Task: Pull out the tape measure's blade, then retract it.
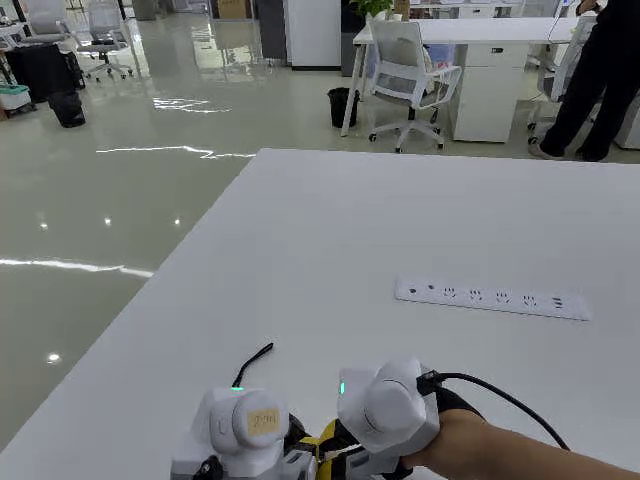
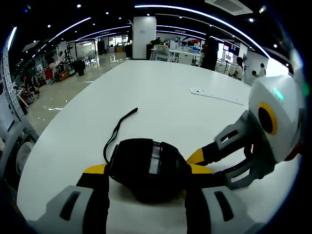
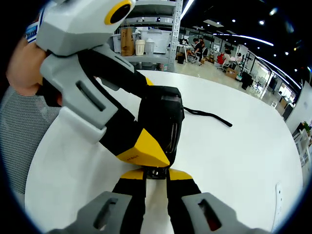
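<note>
The left hand-held gripper [image 2: 146, 171] was clamped on the one black tape measure [image 3: 161, 114] resting on the white worktop [image 2: 161, 92]. The right hand-held gripper [image 3: 156, 175] had its jaws together at the case mouth, seemingly pinching the blade hook [image 3: 156, 171]. The pull wanted to be straight and level, case held firm. Two hand-held grippers, one strap [image 2: 118, 127], one power strip [image 1: 490, 298].

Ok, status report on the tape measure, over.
Left gripper clamped on tape measure. Right gripper shut on blade tip at its mouth, not drawn yet. Power strip well clear.
</note>
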